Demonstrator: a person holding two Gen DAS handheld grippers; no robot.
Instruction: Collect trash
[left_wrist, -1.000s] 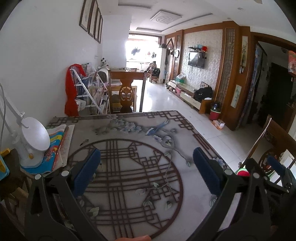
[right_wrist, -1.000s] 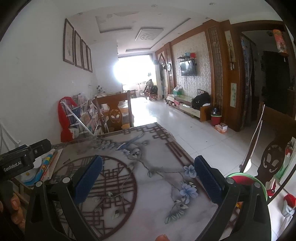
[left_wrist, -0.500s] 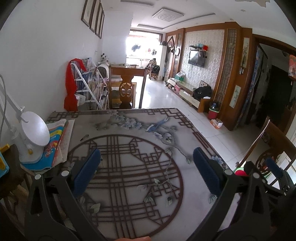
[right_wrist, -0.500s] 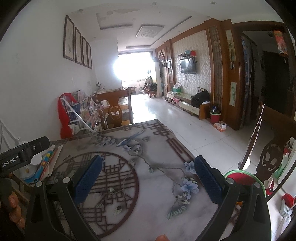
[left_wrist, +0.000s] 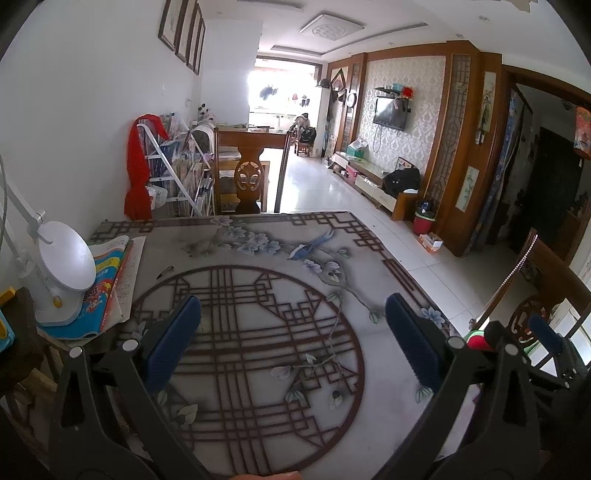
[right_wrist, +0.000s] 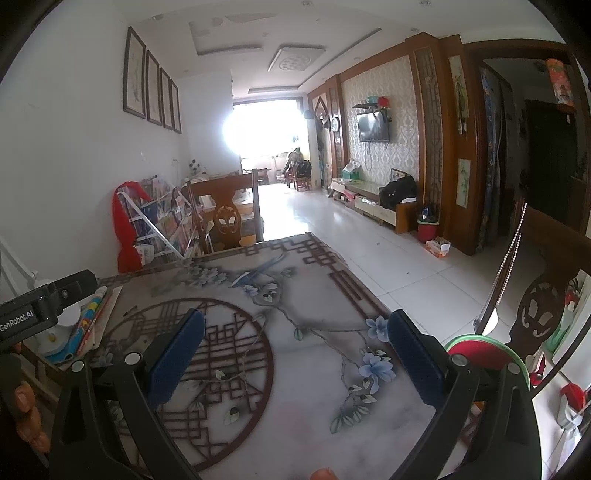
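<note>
My left gripper (left_wrist: 293, 325) is open and empty above a patterned table (left_wrist: 258, 258) with a round lattice print. My right gripper (right_wrist: 295, 343) is open and empty above the same table (right_wrist: 314, 369), further right. A small dark scrap (left_wrist: 165, 272) lies on the table near the books. A red bin with a green rim (right_wrist: 484, 350) stands beside the table's right edge, partly hidden by my right gripper's finger; a bit of it shows in the left wrist view (left_wrist: 478, 338). The right gripper's finger (left_wrist: 546, 332) shows at the far right of the left wrist view.
A white desk lamp (left_wrist: 64, 266) stands on colourful books (left_wrist: 107, 273) at the table's left edge. A wooden chair (left_wrist: 245, 181) stands at the far end, another (right_wrist: 539, 314) on the right. A red floor bin (left_wrist: 424, 221) and small box (left_wrist: 430, 242) are by the wall.
Both grippers have tilted up slightly and drawn back, so more of the table's far end and the room shows. Both stay open and empty.
</note>
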